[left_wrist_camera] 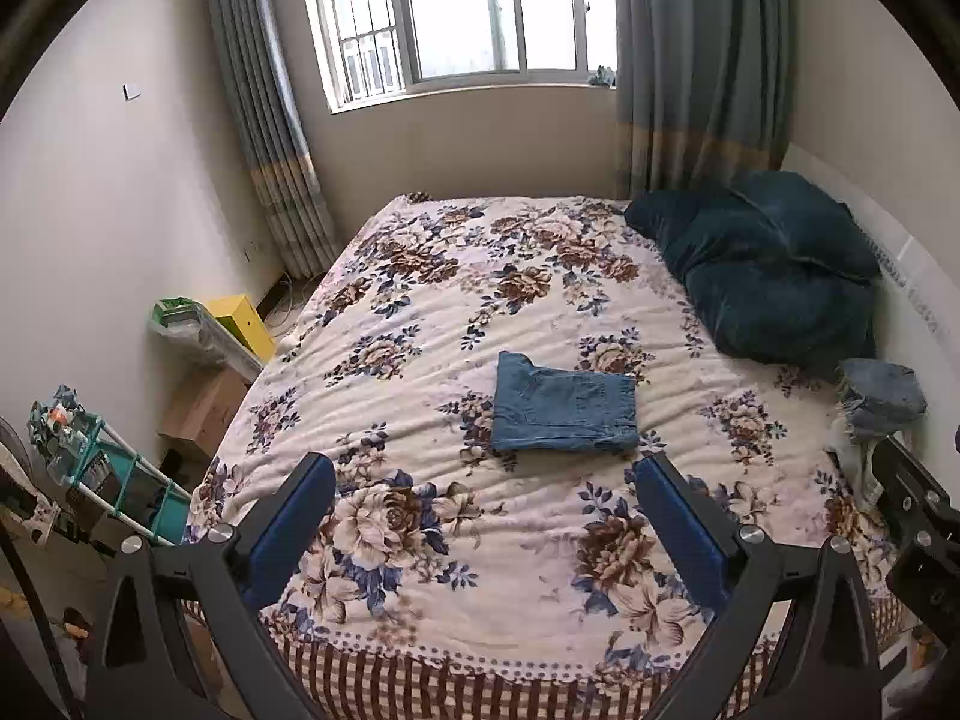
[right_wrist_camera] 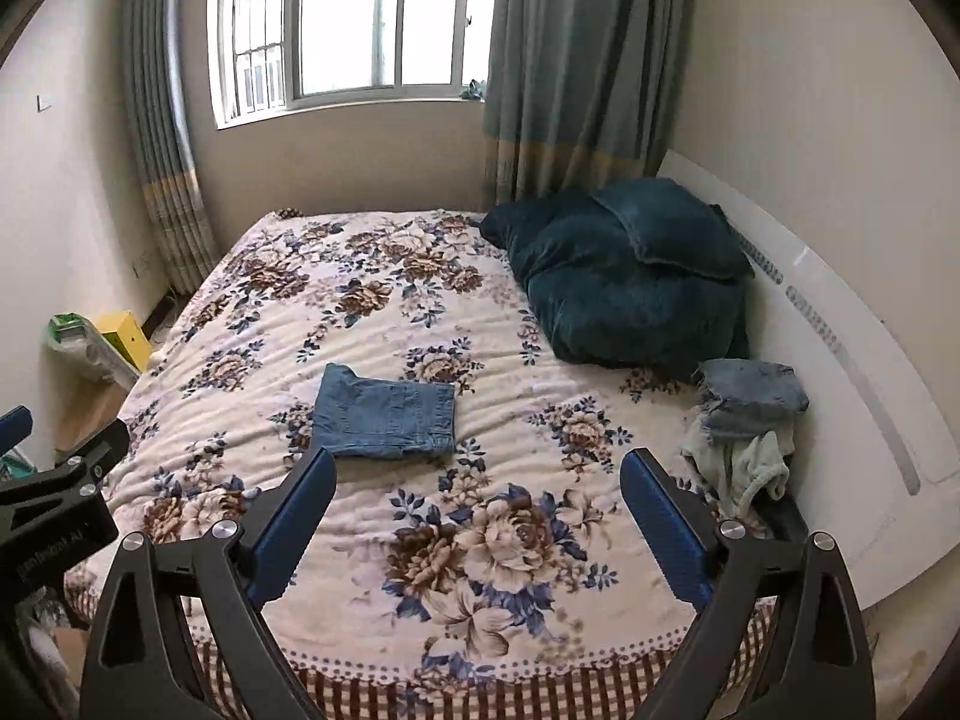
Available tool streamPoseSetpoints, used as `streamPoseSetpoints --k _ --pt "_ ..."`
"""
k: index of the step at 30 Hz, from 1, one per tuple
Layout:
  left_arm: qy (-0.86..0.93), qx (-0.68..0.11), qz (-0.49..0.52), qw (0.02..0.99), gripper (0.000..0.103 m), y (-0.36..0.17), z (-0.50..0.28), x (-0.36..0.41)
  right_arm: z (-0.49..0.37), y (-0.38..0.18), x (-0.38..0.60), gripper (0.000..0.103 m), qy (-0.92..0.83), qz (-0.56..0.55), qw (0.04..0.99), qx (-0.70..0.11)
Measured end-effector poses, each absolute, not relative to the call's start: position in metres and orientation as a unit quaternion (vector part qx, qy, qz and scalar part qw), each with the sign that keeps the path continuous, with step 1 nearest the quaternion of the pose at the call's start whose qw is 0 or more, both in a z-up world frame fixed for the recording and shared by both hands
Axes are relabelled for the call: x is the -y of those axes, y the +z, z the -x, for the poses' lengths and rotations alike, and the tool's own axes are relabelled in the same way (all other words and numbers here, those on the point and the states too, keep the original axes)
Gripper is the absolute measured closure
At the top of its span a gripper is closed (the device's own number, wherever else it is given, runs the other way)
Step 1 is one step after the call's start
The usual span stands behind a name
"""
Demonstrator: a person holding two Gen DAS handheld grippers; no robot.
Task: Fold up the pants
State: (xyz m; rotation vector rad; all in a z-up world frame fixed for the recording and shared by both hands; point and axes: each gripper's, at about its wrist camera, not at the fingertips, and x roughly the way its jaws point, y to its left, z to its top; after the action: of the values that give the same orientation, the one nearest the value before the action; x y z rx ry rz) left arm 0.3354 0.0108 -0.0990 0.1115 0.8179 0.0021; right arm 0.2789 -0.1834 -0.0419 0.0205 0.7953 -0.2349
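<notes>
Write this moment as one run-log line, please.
jeans: folded, on bed | left gripper: open, empty | right gripper: open, empty

We saw the folded denim pants (left_wrist_camera: 564, 411) lying flat on the floral bedspread (left_wrist_camera: 420, 324), just beyond the left gripper (left_wrist_camera: 485, 468), whose blue-padded fingers (left_wrist_camera: 294, 522) stood wide apart and held nothing. Dark teal pillows (left_wrist_camera: 774, 270) lay at the right, with a pile of clothes (left_wrist_camera: 879, 402) beside them.

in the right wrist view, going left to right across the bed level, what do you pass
yellow box beside the bed → folded jeans on the floral bedspread → dark teal pillows → pile of clothes by the white headboard
</notes>
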Motion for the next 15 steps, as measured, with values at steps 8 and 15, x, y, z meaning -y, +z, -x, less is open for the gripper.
streamPoseSetpoints --k 8,15 --pt "0.002 -0.405 -0.059 0.913 0.0 -0.11 -0.359 -0.009 -0.314 -0.076 0.188 0.003 -0.113 -0.003 0.91 -0.398" --pt "-0.001 -0.407 -0.053 0.912 0.0 -0.113 -0.368 -0.011 -0.321 -0.085 0.186 0.003 -0.109 -0.003 0.91 -0.399"
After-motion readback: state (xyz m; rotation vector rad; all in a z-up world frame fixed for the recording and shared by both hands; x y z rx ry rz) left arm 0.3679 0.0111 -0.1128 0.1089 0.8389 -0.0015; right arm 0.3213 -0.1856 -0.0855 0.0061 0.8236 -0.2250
